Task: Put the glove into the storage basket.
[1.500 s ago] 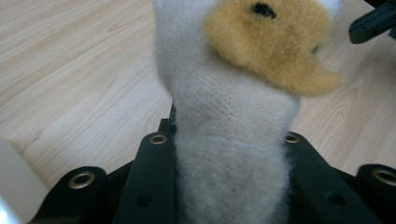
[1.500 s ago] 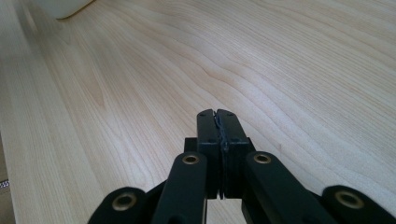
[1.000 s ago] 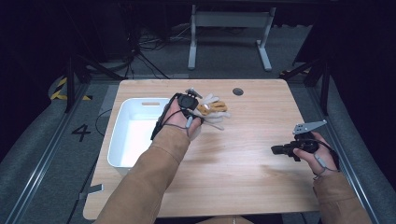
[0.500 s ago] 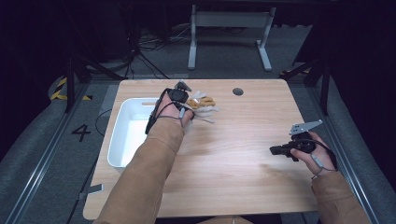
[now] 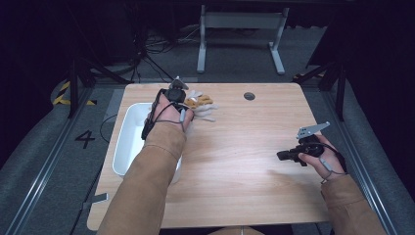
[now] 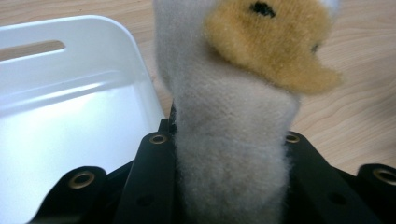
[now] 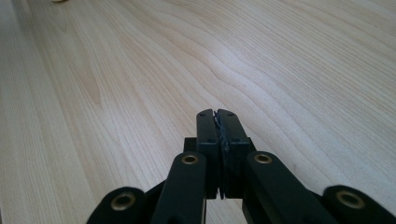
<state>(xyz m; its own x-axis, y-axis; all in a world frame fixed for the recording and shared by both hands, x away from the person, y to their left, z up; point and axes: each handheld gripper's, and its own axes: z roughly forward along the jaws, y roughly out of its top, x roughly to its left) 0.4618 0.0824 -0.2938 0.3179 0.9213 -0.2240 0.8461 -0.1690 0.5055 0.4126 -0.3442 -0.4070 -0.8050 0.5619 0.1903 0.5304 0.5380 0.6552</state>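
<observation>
Grey fuzzy knit glove (image 6: pixel 229 154) with a tan patch is pinched between the left gripper (image 6: pixel 229 186) jaws, long axis running away from them; white bin (image 6: pixel 70 116) lies just beside. Right gripper (image 7: pixel 218 140), jaws closed and empty, rests well apart on the wooden table (image 7: pixel 280 56).

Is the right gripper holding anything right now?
No, the right gripper has its jaws pressed together with nothing between them, over bare wooden table.
</observation>
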